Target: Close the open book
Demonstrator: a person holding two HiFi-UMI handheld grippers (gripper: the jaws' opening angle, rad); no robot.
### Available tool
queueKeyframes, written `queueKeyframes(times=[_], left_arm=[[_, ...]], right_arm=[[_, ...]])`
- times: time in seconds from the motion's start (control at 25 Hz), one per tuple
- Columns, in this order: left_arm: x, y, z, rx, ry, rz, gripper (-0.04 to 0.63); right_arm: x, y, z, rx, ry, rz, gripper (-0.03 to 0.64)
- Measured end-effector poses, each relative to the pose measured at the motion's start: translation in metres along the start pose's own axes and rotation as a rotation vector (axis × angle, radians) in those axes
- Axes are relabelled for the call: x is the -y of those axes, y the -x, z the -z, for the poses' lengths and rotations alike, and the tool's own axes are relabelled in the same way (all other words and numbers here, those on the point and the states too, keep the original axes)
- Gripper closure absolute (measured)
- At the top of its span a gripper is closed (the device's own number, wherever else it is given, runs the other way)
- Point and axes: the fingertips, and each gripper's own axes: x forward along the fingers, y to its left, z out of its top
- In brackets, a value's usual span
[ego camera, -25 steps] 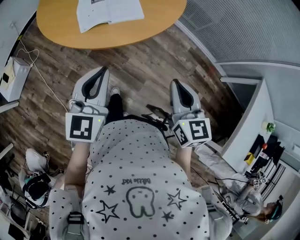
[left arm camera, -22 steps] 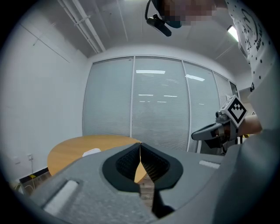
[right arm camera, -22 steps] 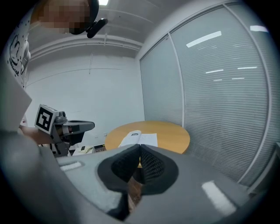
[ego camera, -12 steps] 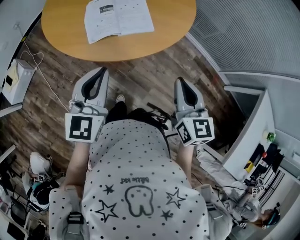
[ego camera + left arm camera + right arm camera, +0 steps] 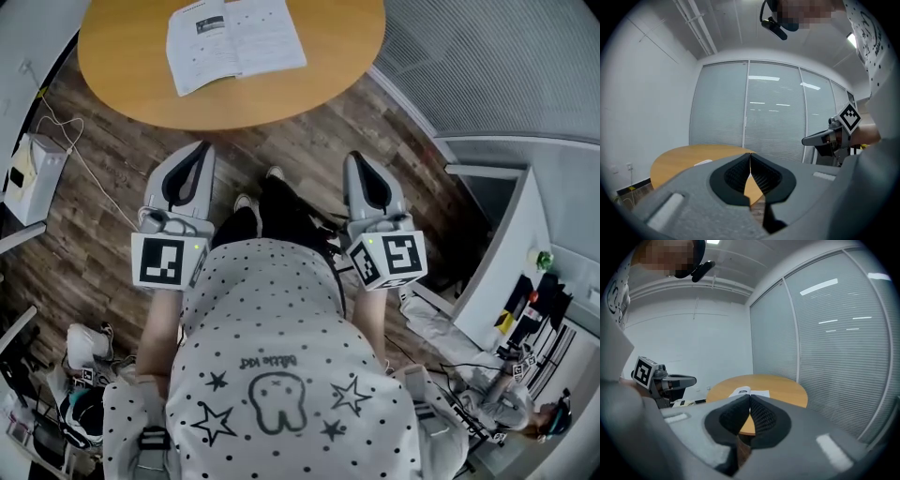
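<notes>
Book (image 5: 236, 42) lies open on worktop (image 5: 328, 66), well ahead of left gripper (image 5: 201, 148) and right gripper (image 5: 354, 159); jaws together, empty, probably just approaching.

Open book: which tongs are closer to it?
Left. The left tongs are short of the open book, nearly in line; the right tongs are off to its right.

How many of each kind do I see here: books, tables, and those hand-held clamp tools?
Open book: 1
Round wooden table: 1
Clamp tools, the left gripper and the right gripper: 2
Total: 4
</notes>
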Motion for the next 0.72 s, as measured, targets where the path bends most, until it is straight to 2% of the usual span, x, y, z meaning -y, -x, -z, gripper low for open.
queueKeyframes(times=[0.4,0.72], left_arm=[[-0.024,0.006,0.003,0.013,0.031,-0.042,0.583],[-0.039,-0.013,0.003,0.027,0.053,-0.097,0.583]], right_arm=[[-0.013,-0.019,-0.011,-0.003,0.038,-0.032,0.614],[-0.006,-0.052,-0.019,-0.017,0.066,-0.087,0.614]])
